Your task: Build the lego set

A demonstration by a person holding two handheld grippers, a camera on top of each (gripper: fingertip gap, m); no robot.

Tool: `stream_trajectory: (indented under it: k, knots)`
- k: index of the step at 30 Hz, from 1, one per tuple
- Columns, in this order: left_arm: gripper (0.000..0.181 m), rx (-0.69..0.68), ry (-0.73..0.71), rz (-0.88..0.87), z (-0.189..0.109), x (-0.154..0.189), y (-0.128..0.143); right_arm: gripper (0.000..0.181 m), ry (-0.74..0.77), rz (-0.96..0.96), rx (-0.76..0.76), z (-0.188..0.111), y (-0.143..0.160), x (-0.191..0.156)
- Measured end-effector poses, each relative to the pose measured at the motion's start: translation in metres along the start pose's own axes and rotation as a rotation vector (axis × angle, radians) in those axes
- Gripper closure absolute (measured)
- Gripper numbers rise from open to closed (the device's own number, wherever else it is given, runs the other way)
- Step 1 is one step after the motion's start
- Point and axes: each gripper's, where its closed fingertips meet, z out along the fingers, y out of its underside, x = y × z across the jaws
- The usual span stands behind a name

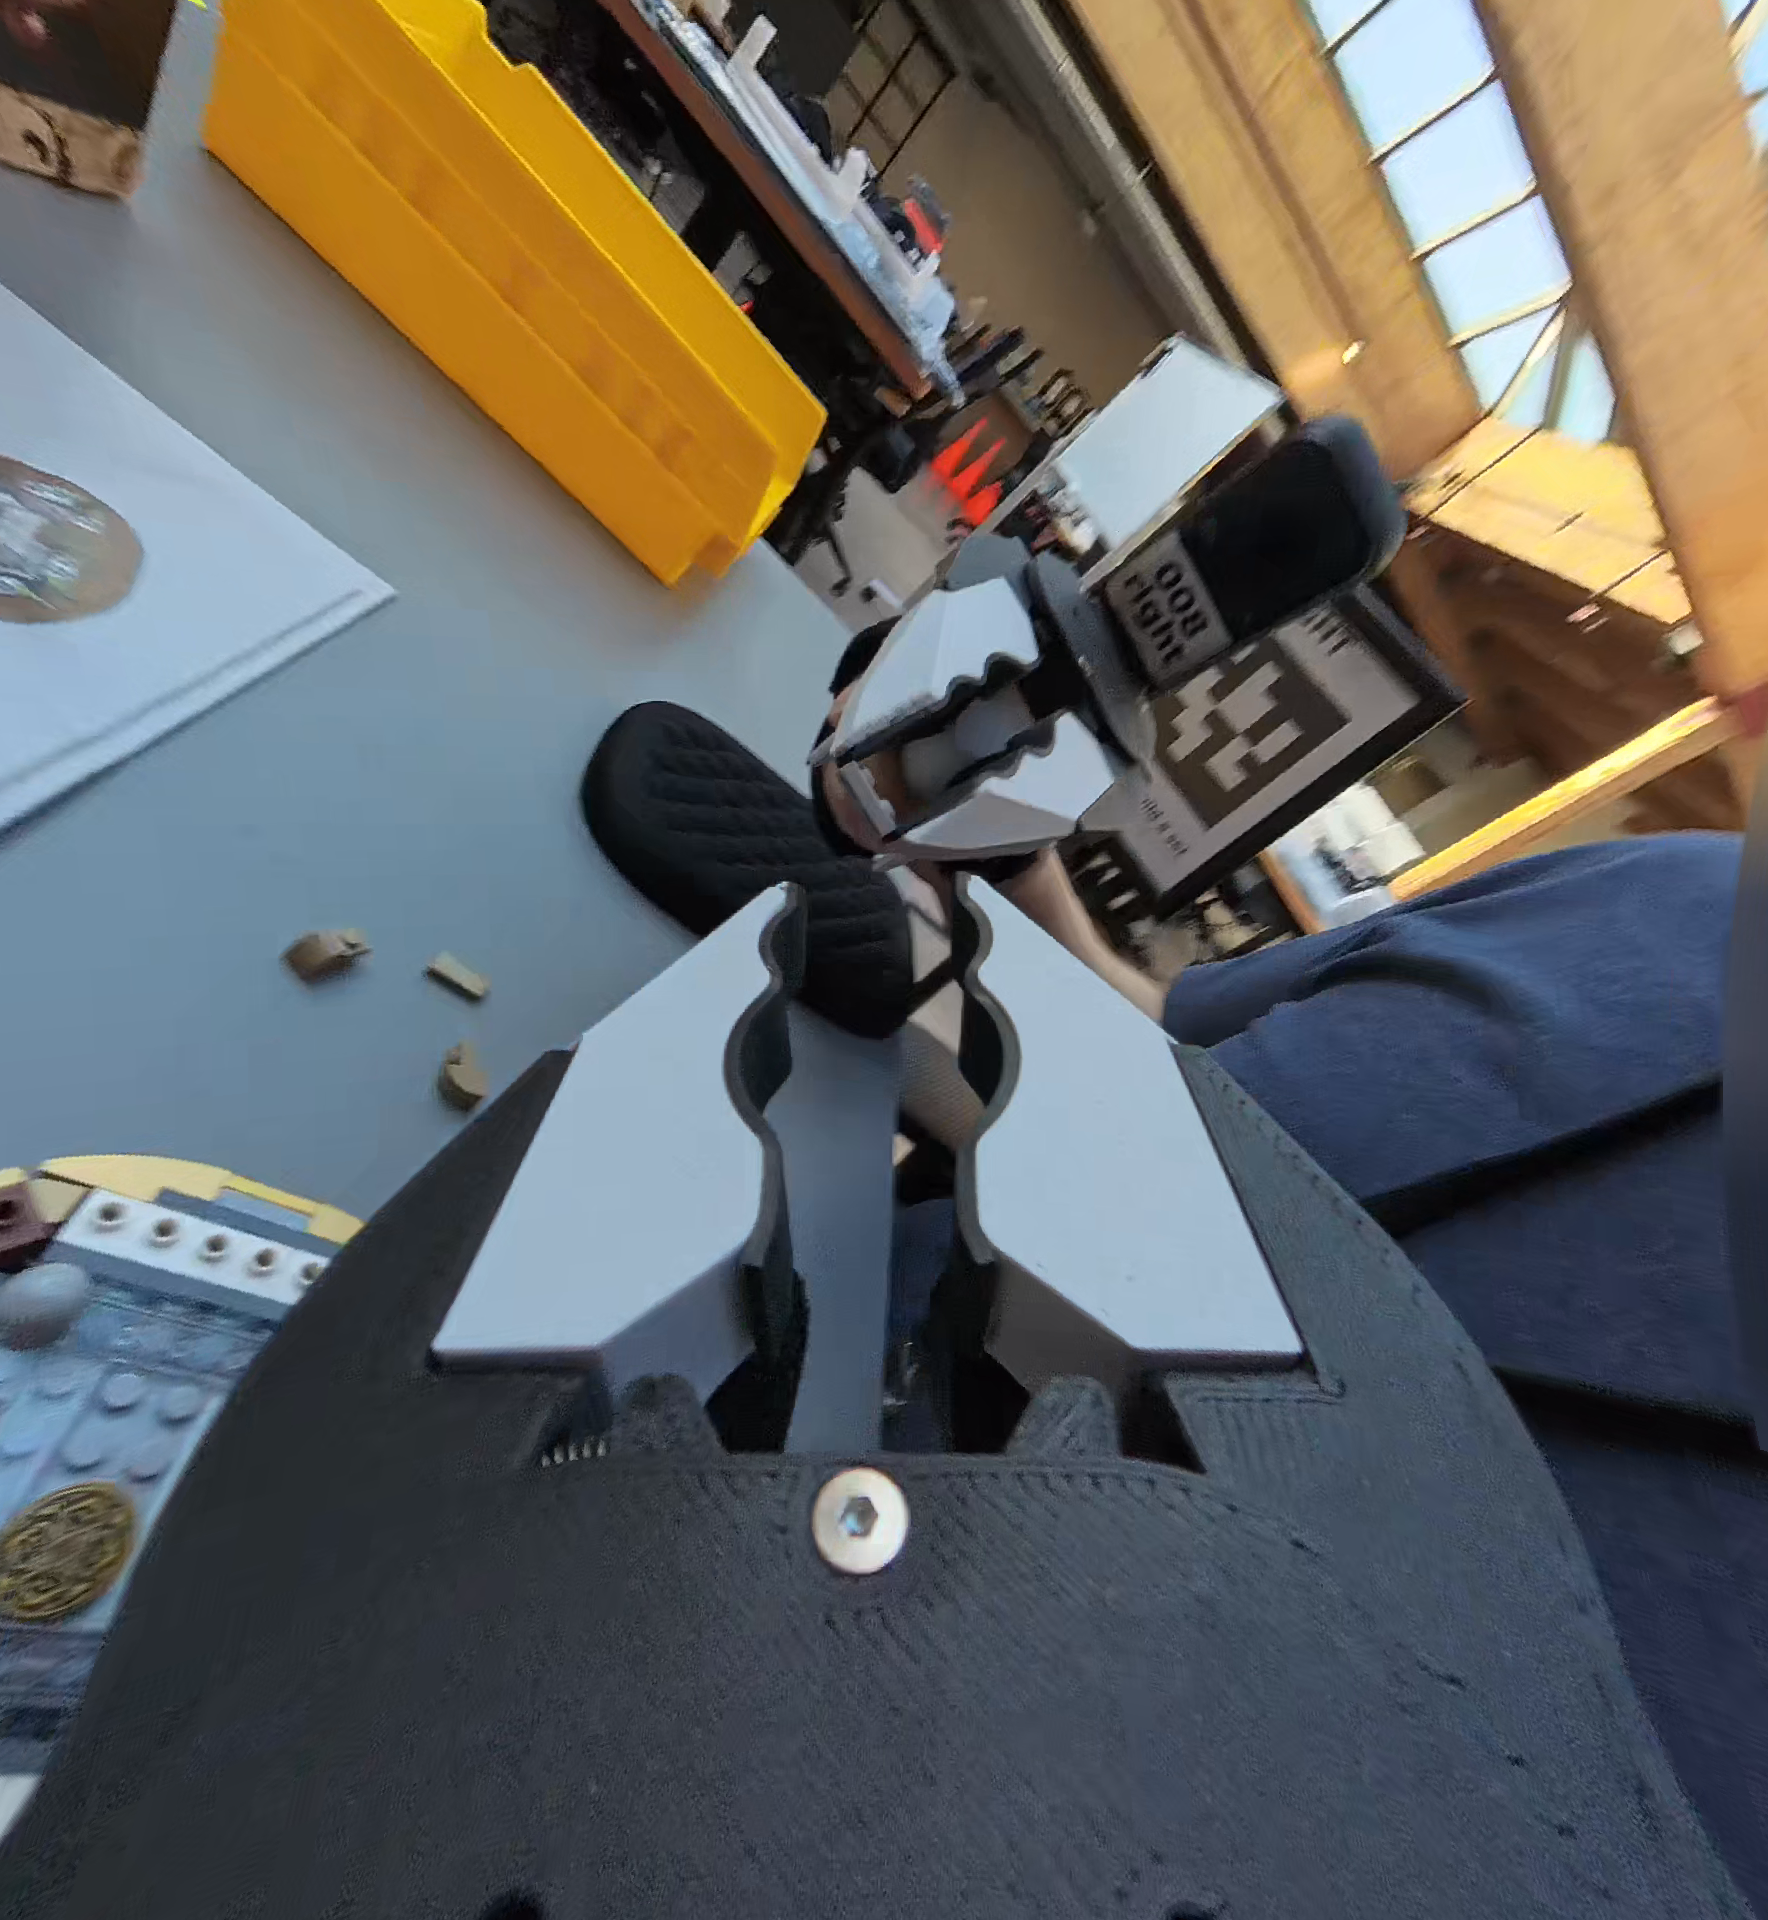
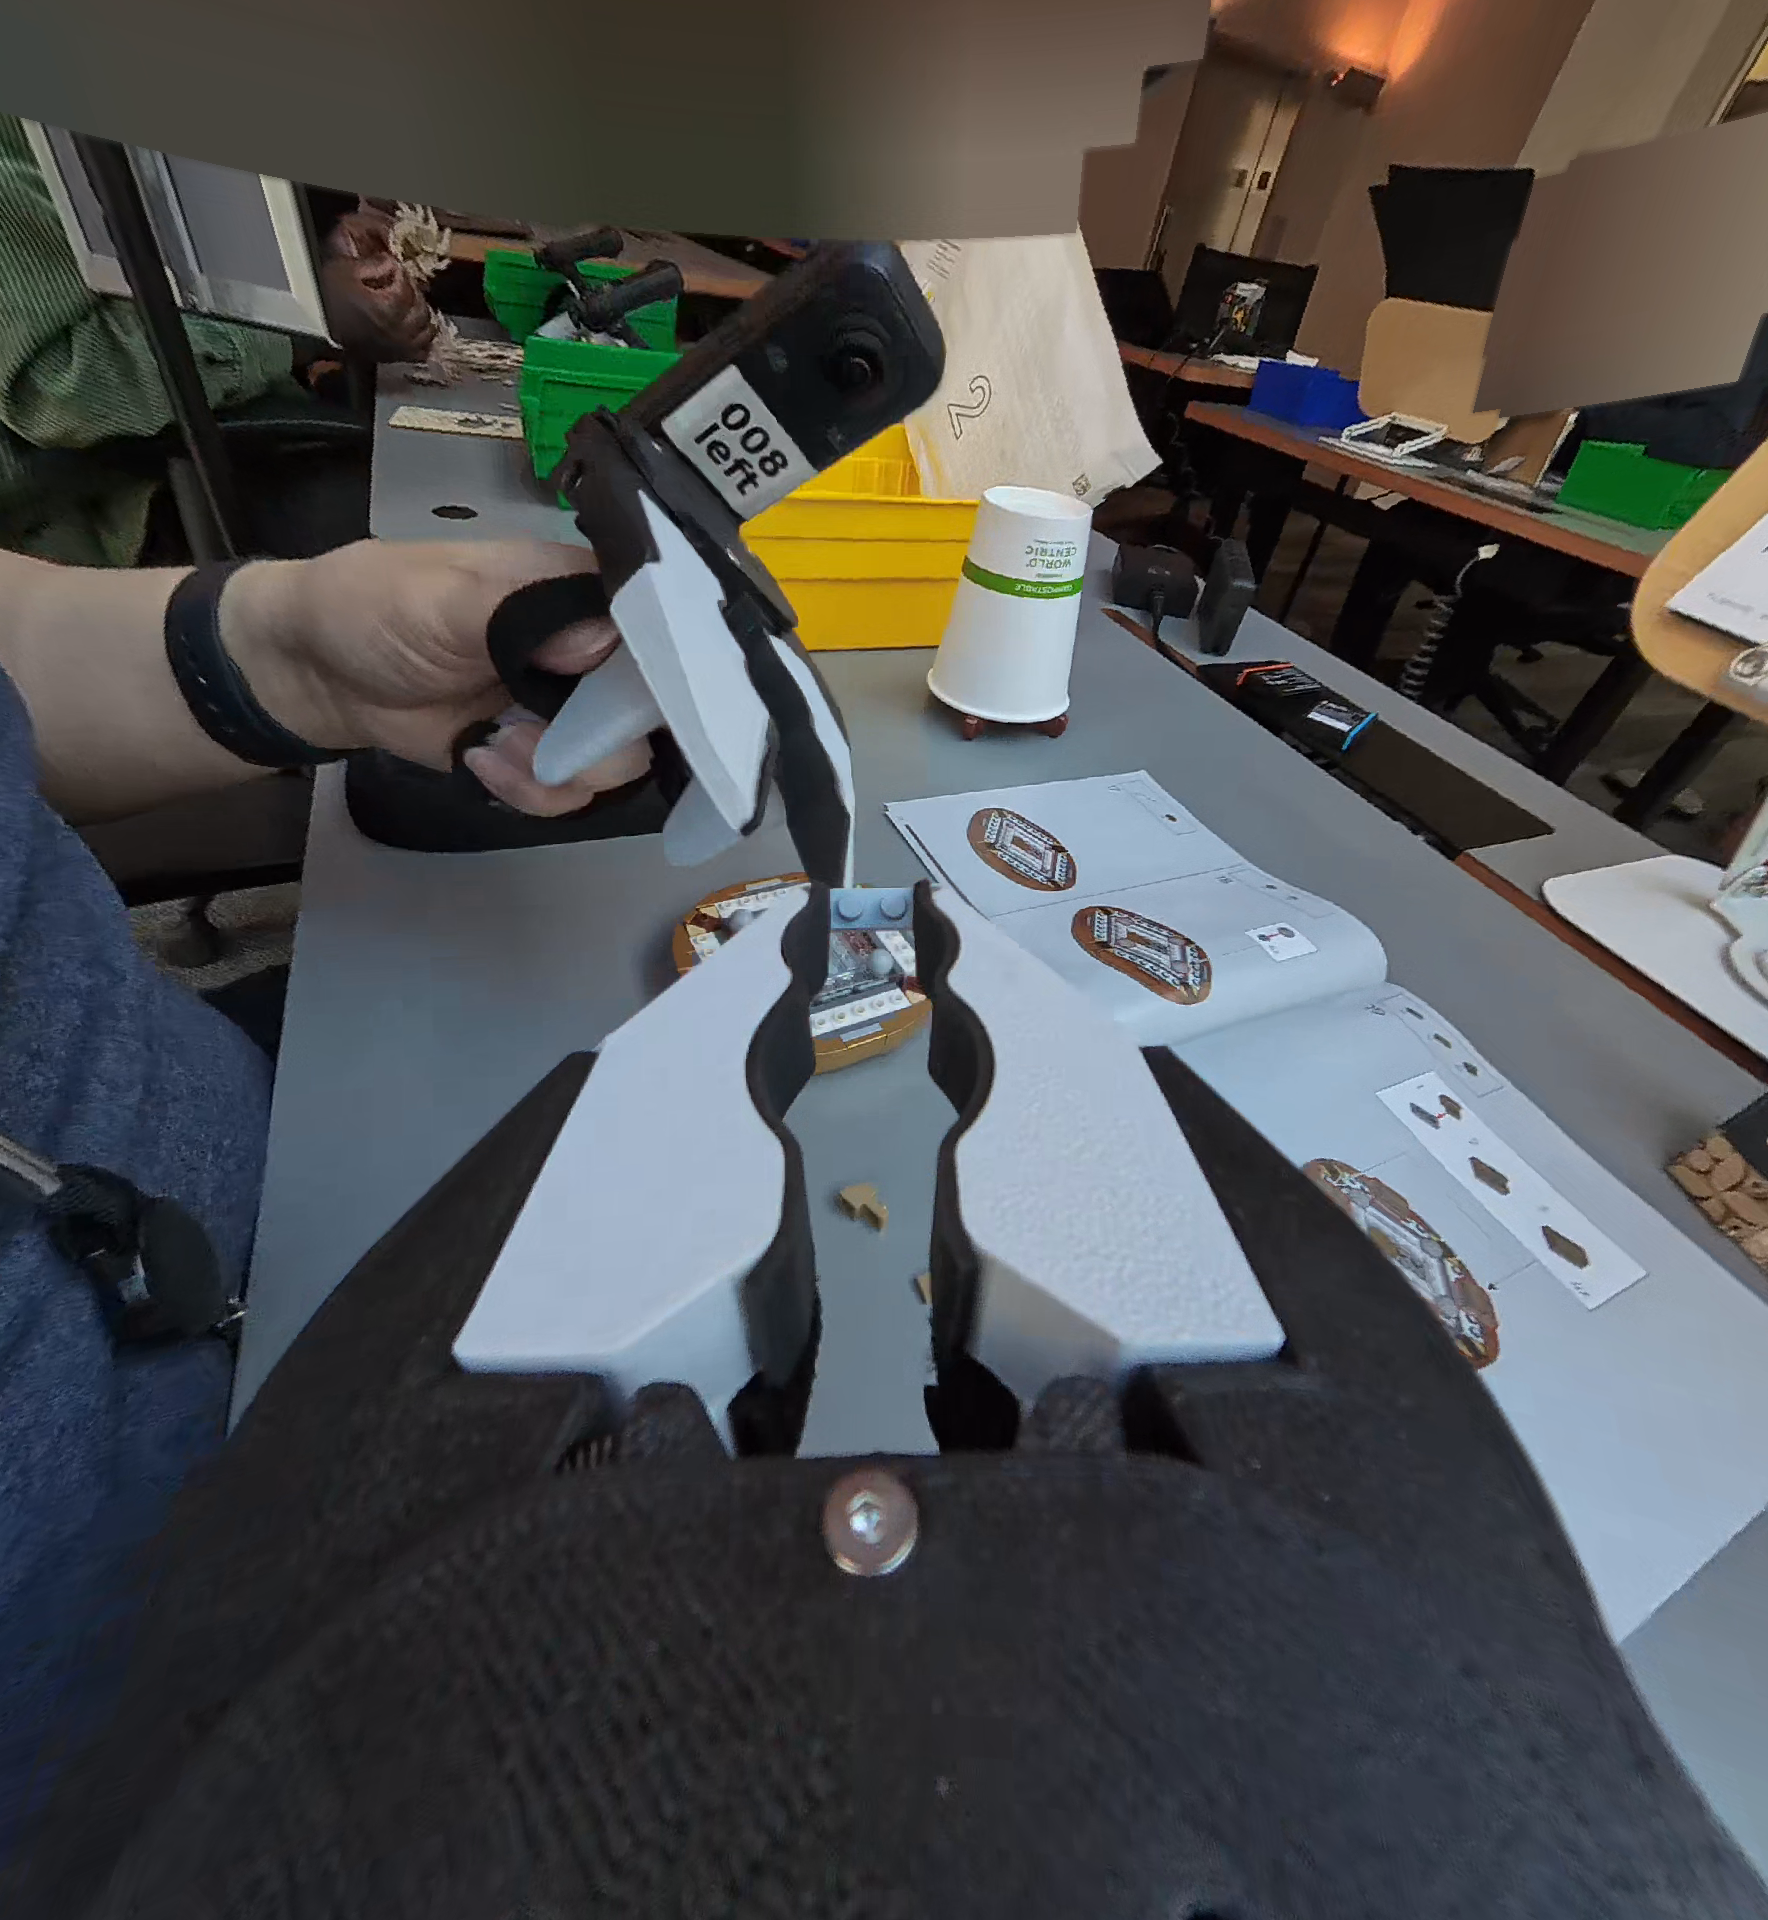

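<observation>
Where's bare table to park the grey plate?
Free: grey table left of the round model, up to its near edge. Crowded: the open booklet covers the right, and loose tan pieces lie just before the model.

Matt grey table (image 2: 506,956), glossy yellow plastic bin (image 1: 506,260), paper cup (image 2: 1015,613), rough black-printed hand-held gripper (image 2: 864,914)

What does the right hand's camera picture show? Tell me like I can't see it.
The right gripper pinches a small grey-blue brick at its tips, above a round brown lego model on a grey table. A hand holds the left gripper pointing down by the model, with an open instruction booklet and a paper cup nearby.
</observation>
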Motion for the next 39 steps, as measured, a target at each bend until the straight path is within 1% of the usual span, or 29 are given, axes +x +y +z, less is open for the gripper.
stream_trajectory:
  k: [1,3,5,8,12,15,17,19,24,28,30,34,36,39]
  knots:
    - [0.158,0.029,0.042,-0.068,-0.002,0.001,-0.003,0.167,0.010,-0.029,-0.015,0.002,0.001,-0.001]
    - [0.161,0.084,0.060,-0.145,-0.007,-0.004,-0.008,0.166,0.026,-0.076,-0.046,0.006,0.005,-0.002]
    - [0.162,0.100,0.034,-0.170,-0.008,-0.011,-0.009,0.166,0.043,-0.116,-0.069,0.010,0.008,-0.004]
    - [0.162,0.088,0.009,-0.193,-0.006,-0.014,-0.005,0.166,0.093,-0.177,-0.099,0.014,0.010,-0.003]
    - [0.161,0.078,0.036,-0.238,0.000,-0.013,0.000,0.166,0.100,-0.232,-0.105,0.020,0.010,-0.011]
    - [0.167,0.044,0.018,-0.248,0.004,-0.016,0.008,0.166,0.109,-0.261,-0.119,0.022,0.012,-0.014]
    - [0.178,0.040,0.041,-0.254,0.005,-0.013,0.010,0.166,0.097,-0.270,-0.119,0.023,0.014,-0.018]
    - [0.178,0.037,0.035,-0.275,0.006,-0.016,0.012,0.166,0.101,-0.281,-0.128,0.024,0.017,-0.019]
    - [0.179,0.061,0.069,-0.335,0.008,-0.015,0.012,0.163,0.111,-0.239,-0.090,0.022,0.016,-0.017]
    - [0.179,0.036,0.068,-0.319,0.009,-0.013,0.016,0.167,0.071,-0.184,-0.073,0.020,0.019,-0.022]
    - [0.179,0.038,0.080,-0.315,0.009,-0.010,0.015,0.167,0.065,-0.168,-0.048,0.019,0.015,-0.023]
    - [0.179,0.020,0.061,-0.310,0.011,-0.014,0.018,0.167,0.063,-0.160,-0.044,0.019,0.017,-0.022]
    - [0.179,0.014,0.081,-0.329,0.013,-0.012,0.020,0.171,0.059,-0.158,-0.028,0.018,0.017,-0.024]
    - [0.179,0.025,0.129,-0.360,0.014,-0.008,0.019,0.170,0.042,-0.112,0.006,0.016,0.014,-0.024]
